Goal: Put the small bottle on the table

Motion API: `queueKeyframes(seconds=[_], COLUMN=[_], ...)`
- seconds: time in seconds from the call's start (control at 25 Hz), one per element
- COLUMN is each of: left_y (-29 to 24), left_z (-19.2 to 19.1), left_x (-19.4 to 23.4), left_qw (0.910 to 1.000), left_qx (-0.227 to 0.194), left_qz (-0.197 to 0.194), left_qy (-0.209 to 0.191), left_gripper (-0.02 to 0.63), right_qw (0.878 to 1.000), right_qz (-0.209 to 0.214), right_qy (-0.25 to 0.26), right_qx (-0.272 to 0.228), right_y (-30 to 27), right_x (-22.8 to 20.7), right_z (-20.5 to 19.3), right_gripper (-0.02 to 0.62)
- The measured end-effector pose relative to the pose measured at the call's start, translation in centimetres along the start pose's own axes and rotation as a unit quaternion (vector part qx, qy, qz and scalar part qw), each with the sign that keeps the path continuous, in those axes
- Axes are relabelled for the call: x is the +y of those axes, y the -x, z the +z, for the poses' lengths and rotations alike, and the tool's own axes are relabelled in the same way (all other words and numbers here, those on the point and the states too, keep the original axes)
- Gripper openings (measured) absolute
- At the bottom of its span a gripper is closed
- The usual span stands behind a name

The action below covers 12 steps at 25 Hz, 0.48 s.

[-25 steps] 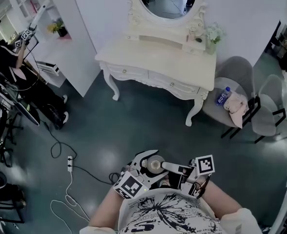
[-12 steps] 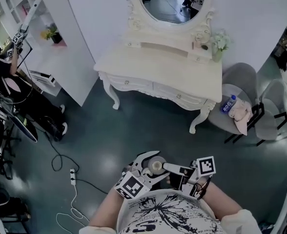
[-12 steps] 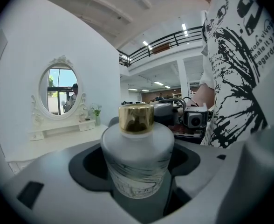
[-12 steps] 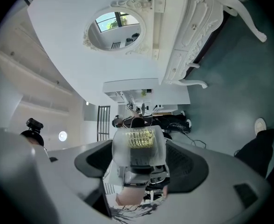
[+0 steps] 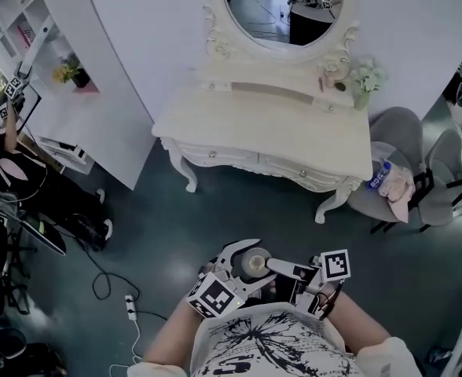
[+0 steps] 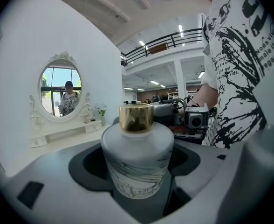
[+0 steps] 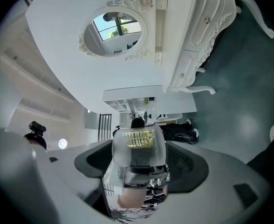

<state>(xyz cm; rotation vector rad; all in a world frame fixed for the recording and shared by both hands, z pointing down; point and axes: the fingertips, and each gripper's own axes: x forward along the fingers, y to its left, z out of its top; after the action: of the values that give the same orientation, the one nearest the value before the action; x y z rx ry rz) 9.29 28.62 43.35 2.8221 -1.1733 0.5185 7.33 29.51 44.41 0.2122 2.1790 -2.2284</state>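
At the 6 o'clock edge of the head view, close against the person's printed shirt, the small bottle (image 5: 253, 264) is held in the air between both tools. The left gripper (image 5: 245, 267) reaches it from 7 o'clock and the right gripper (image 5: 276, 269) from 3 o'clock. The white desk (image 5: 254, 120) stands well apart at 12 o'clock, with an oval mirror (image 5: 282, 6) behind it and a small flower vase (image 5: 364, 81) at its 2 o'clock corner. A grey chair (image 5: 392, 128) at 3 o'clock carries a water bottle (image 5: 379, 177) and a pale cloth (image 5: 401, 193). A power strip (image 5: 129, 305) lies on the dark floor (image 5: 215, 203) at 8 o'clock.

In the left gripper view, the jaws of the left gripper (image 6: 137, 183) are clenched on the small bottle (image 6: 137, 155). It stands upright, a frosted white body with a gold cap (image 6: 136, 118). The mirror (image 6: 60, 90) shows at 9 o'clock.

In the right gripper view, the jaws of the right gripper (image 7: 138, 174) grasp the small bottle (image 7: 138, 146) from both sides. The desk (image 7: 197, 41) appears turned on its side at 1 o'clock, the mirror (image 7: 113, 27) at 11 o'clock.
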Motion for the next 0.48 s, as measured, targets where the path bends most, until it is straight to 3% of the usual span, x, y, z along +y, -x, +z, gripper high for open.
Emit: queueKeyframes(seconds=[0.28, 0.48], left_y=[-2.5, -6.0], left_z=[-0.7, -0.5], left_x=[5.7, 11.2], left_qw=[1.0000, 0.9998], left_qx=[0.007, 0.011], left_qz=[-0.002, 0.010], left_qy=[0.006, 0.012], left_gripper=[0.350, 0.350], right_qw=[1.000, 1.000], right_qz=[0.001, 0.002], right_qy=[-0.007, -0.011], right_qx=[0.002, 0.012], right_y=[-2.0, -2.8], right_x=[-0.9, -1.5], right_z=[5.9, 12.3], right_gripper=[0.364, 0.364])
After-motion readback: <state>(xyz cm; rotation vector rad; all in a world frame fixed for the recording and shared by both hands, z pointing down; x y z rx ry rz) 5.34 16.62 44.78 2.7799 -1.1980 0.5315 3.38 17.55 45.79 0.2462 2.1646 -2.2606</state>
